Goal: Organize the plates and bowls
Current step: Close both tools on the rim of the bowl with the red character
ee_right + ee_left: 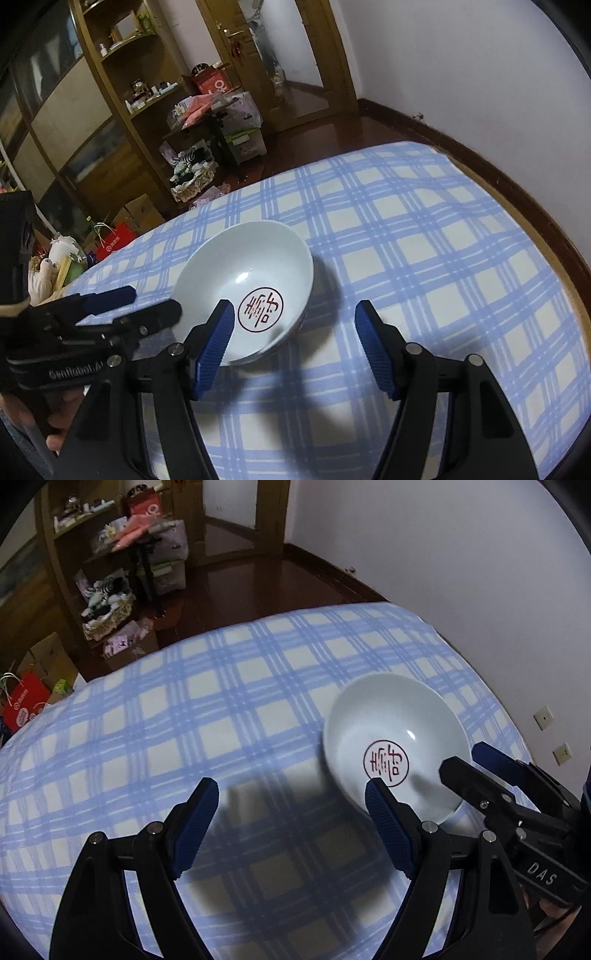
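A white bowl (391, 734) with a red round mark inside stands upright on the blue checked tablecloth (207, 709). It also shows in the right wrist view (243, 280). My left gripper (291, 794) is open and empty, just left of the bowl, with its right finger (388, 827) in front of the bowl's near rim. My right gripper (295, 317) is open and empty, with its left finger (214, 343) in front of the bowl's near rim. The right gripper (480, 757) also shows to the bowl's right in the left wrist view, and the left gripper (147, 299) to its left in the right wrist view.
The table (443, 258) is covered by the checked cloth, and its far edge drops to a dark wooden floor (325, 136). Wooden shelves (122, 92), boxes and bags (118, 236) stand beyond. A white wall (461, 66) is on the right.
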A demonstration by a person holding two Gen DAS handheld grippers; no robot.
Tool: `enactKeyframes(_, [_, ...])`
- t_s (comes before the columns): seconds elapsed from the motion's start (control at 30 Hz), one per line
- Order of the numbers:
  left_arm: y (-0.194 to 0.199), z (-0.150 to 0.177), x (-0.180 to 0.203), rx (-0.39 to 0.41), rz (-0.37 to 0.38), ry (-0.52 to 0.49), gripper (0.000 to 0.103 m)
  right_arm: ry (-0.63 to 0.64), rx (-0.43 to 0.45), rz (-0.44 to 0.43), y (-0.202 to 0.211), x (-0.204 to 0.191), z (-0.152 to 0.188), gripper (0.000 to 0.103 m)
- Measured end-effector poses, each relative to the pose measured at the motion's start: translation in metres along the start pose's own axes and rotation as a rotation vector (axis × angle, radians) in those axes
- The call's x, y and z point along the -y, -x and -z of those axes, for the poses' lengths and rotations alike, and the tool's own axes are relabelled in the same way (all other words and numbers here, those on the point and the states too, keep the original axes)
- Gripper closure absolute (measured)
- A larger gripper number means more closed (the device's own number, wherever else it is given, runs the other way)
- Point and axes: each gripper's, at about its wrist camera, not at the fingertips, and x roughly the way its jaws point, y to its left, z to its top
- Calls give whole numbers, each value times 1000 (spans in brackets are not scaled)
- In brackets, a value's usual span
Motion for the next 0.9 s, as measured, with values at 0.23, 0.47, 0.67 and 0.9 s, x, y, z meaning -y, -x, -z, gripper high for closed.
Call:
enactKeyframes(0.23, [-13,-4,1,-23,50,40,57,-6,-46,0,-15,1,-1,61])
enactKeyframes(0.47, [-16,-7,11,-45,66,57,94,-98,-95,-36,-21,9,-4,86])
enactKeyframes(0.67, [4,-5,11,-46,90,101,94,-125,-100,-33,-6,5,1,89])
enactKeyframes(0.9, [50,11,0,-16,137,148,94,-121,-64,-59,32,-13,7,89])
